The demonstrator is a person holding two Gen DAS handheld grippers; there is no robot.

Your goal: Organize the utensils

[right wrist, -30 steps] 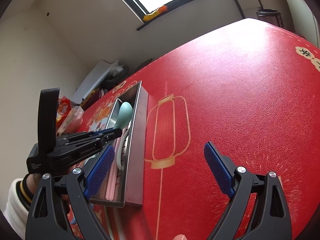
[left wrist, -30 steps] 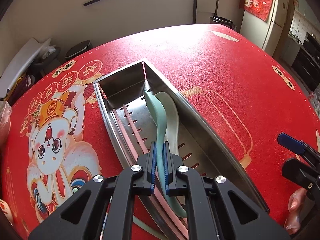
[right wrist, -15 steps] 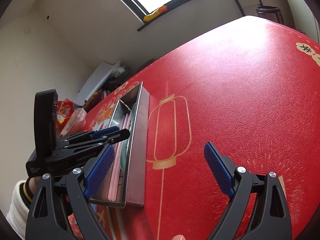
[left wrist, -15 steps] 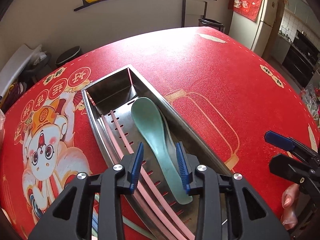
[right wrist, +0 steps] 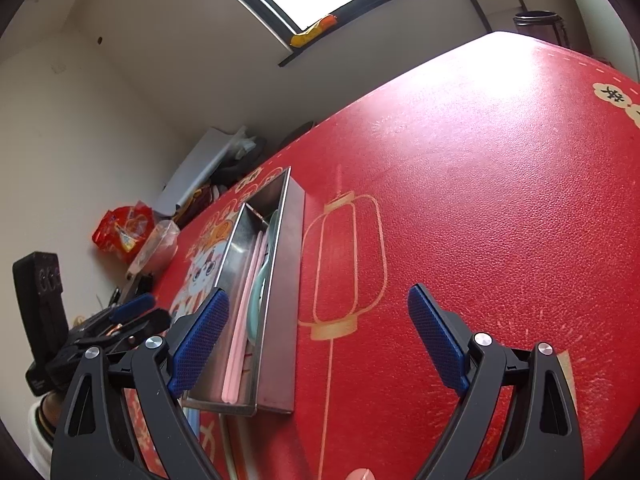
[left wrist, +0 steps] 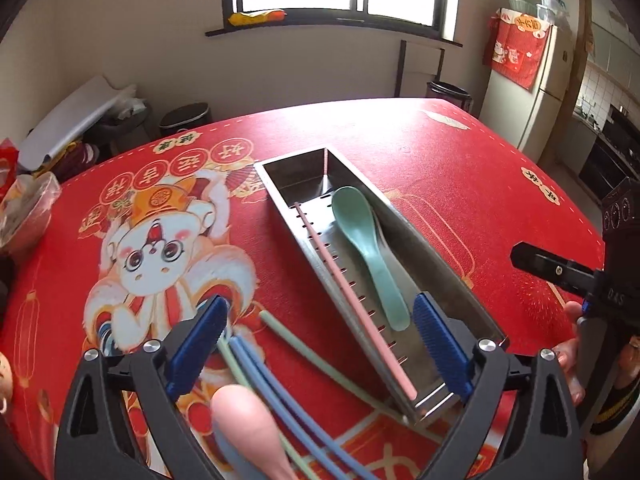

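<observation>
Since the earlier frame the left gripper (left wrist: 320,344) has let go of the green spoon (left wrist: 366,240), its jaws have just been opening and now stand wide with nothing between them, and it has drawn back from the steel tray (left wrist: 436,248). That spoon lies in the tray beside the pink chopsticks (left wrist: 352,296); on the red surface (left wrist: 460,152) near the tray lie blue chopsticks (left wrist: 272,384), green chopsticks (left wrist: 304,344) and a pink spoon (left wrist: 248,432). Judged next: centre the jaws on one loose piece, close mid-handle, lift clear of the rim; right gripper (right wrist: 318,340) hangs open, empty.
</observation>
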